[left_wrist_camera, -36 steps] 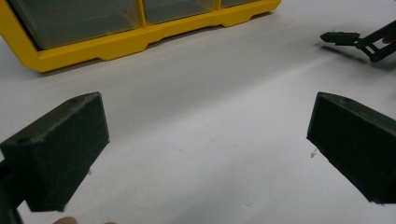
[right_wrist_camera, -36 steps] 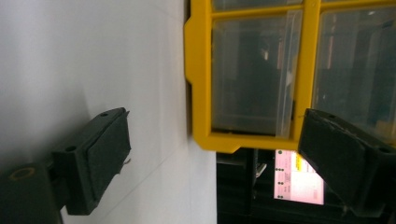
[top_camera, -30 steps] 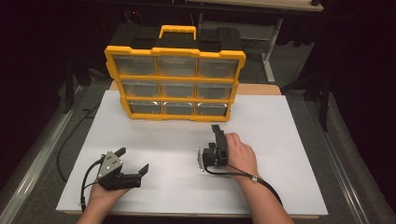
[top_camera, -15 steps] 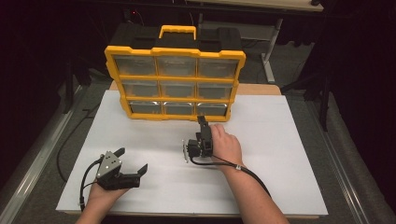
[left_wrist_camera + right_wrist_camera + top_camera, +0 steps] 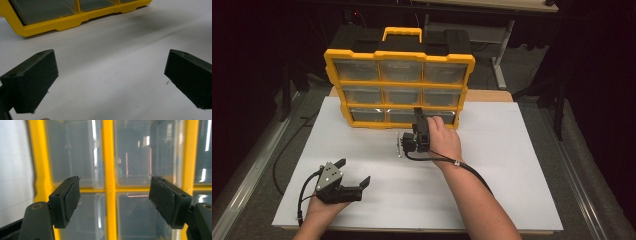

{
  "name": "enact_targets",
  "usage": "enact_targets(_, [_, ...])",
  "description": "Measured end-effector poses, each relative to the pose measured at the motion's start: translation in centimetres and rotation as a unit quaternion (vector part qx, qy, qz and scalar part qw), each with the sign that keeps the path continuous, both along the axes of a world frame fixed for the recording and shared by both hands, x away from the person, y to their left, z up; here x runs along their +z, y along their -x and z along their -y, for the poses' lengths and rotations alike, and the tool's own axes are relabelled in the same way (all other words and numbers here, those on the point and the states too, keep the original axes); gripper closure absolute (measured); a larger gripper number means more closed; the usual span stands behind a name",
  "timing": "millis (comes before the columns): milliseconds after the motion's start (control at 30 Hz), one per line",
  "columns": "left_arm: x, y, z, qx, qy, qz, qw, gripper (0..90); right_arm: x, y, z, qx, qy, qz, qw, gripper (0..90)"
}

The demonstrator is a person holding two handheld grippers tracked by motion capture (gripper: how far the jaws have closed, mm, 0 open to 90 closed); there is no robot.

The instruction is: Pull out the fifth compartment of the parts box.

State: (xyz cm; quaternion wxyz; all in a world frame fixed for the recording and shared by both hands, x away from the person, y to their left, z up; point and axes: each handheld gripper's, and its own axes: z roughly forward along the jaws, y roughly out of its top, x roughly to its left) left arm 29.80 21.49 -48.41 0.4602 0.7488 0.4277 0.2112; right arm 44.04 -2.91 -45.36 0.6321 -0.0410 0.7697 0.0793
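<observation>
I hold my right gripper (image 5: 417, 116) up close to the bottom row of the yellow plastic organizer case with clear drawer fronts (image 5: 398, 87), which stands tilted back at the far middle of the white table top (image 5: 512, 165), its yellow carry handle (image 5: 401, 33) on top. From the high view I count nine drawers in the case, three rows of three, and two grippers, one in each of my hands. My right gripper's own view gives what the high view cannot: my two black jaws stand wide apart with nothing between them, and just beyond them a yellow divider (image 5: 109, 180) crosses a yellow bar, so that parts of four clear drawer fronts show, their contents too blurred by reflections to tell. My left gripper (image 5: 353, 175) rests low at the near left of the table, well apart from the case, with its grey three-cornered plate (image 5: 328, 174) facing up and a black cable (image 5: 303, 195) looping beside my left hand (image 5: 323, 206). In my left gripper's view, the two jaws are also spread wide over bare white table, and the case's yellow bottom edge (image 5: 75, 21) lies far ahead, with its small feet touching the surface.
</observation>
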Motion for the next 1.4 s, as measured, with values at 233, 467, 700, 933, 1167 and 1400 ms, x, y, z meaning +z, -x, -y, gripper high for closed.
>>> enact_targets(233, [-0.1, 0.0, 0.0, -0.005, 0.000, -0.003, 1.0000, 0.0, 1.9, -0.9, -1.1, 0.004, -0.009, 0.021, 0.9997, 36.0])
enact_targets(467, [-0.1, 0.0, 0.0, -0.005, 0.003, -0.003, 1.0000, 0.0, 4.1, -1.8, -1.8, 0.002, -0.007, 0.045, 0.9990, 46.4])
enact_targets(700, [-0.1, 0.0, 0.1, -0.003, 0.008, -0.004, 1.0000, 0.0, 5.1, -2.7, -2.2, -0.003, -0.002, 0.050, 0.9987, 60.6])
enact_targets(933, [-0.1, 0.0, 0.0, -0.004, 0.006, -0.005, 1.0000, 0.0, 5.0, -3.3, -2.5, -0.008, 0.007, 0.052, 0.9986, 70.3])
enact_targets(1167, [-0.1, 0.1, -0.1, -0.002, 0.010, -0.004, 0.9999, 0.0, 4.8, -3.4, -2.8, -0.017, 0.010, 0.072, 0.9972, 78.2])
enact_targets(1400, [0.0, 0.1, -0.3, 0.003, 0.013, -0.002, 0.9999, 0.0, 4.9, -3.4, -2.9, -0.020, 0.020, 0.073, 0.9969, 79.7])
